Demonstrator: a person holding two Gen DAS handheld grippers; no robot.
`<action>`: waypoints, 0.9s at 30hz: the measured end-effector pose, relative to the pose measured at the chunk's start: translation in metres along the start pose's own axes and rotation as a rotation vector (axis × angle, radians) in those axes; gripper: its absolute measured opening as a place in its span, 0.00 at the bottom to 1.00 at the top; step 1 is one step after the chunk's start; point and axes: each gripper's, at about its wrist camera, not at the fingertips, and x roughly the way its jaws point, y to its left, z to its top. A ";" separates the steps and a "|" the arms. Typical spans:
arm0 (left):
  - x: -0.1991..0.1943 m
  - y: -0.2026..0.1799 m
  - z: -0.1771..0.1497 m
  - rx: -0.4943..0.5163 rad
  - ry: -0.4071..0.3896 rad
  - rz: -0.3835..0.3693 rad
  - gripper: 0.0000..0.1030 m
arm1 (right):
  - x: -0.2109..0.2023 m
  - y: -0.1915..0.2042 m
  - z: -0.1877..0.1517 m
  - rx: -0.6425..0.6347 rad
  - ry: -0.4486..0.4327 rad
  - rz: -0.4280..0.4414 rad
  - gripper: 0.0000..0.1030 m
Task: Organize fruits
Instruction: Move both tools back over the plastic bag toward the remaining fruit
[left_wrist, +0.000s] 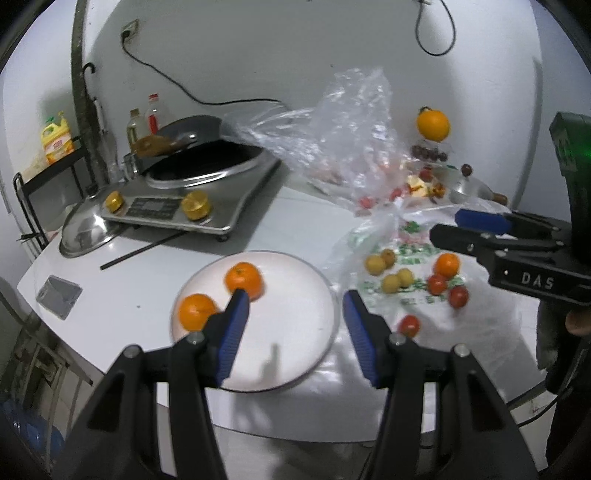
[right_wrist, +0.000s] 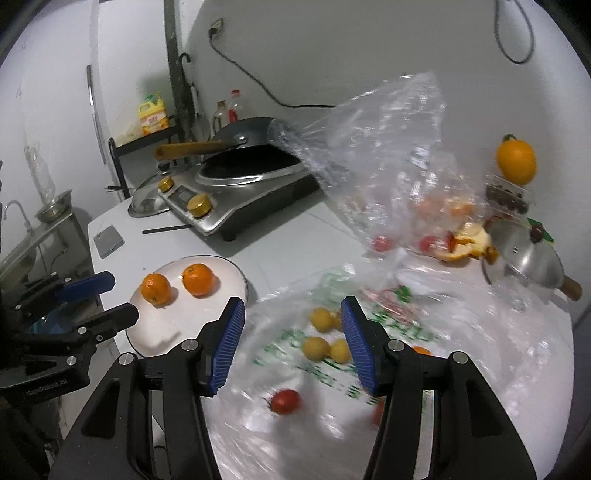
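Note:
A white plate (left_wrist: 288, 332) (right_wrist: 162, 325) carries two oranges (left_wrist: 245, 279) (right_wrist: 198, 278). My left gripper (left_wrist: 293, 306) hovers open over the plate's right half, with nothing between its blue pads. To the right, a flat printed plastic bag (left_wrist: 406, 251) (right_wrist: 406, 321) bears small yellow fruits (left_wrist: 397, 280) (right_wrist: 316, 347), cherry tomatoes (left_wrist: 458, 295) (right_wrist: 285, 400) and a tangerine (left_wrist: 447, 265). My right gripper (right_wrist: 291, 310) (left_wrist: 445, 226) hangs open above that bag, holding nothing. In the right wrist view, the left gripper (right_wrist: 123, 297) shows at the left edge.
A crumpled clear bag (left_wrist: 343, 129) (right_wrist: 388, 147) stands behind the fruit. An induction cooker with a wok (left_wrist: 192, 199), a steel lid (left_wrist: 85, 232), a chopstick (left_wrist: 147, 251) and a phone (left_wrist: 59, 295) lie left. A large orange (left_wrist: 433, 125), peel (right_wrist: 469, 243) and a small pot (right_wrist: 528, 258) sit at back right.

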 end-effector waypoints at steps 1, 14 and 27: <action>0.001 -0.006 0.000 0.004 0.002 -0.007 0.53 | -0.005 -0.006 -0.003 0.003 -0.002 -0.008 0.56; 0.019 -0.073 0.001 0.077 0.044 -0.045 0.53 | -0.030 -0.073 -0.034 0.068 -0.010 -0.049 0.55; 0.067 -0.113 -0.012 0.109 0.134 -0.065 0.53 | -0.012 -0.111 -0.050 0.071 0.025 -0.017 0.55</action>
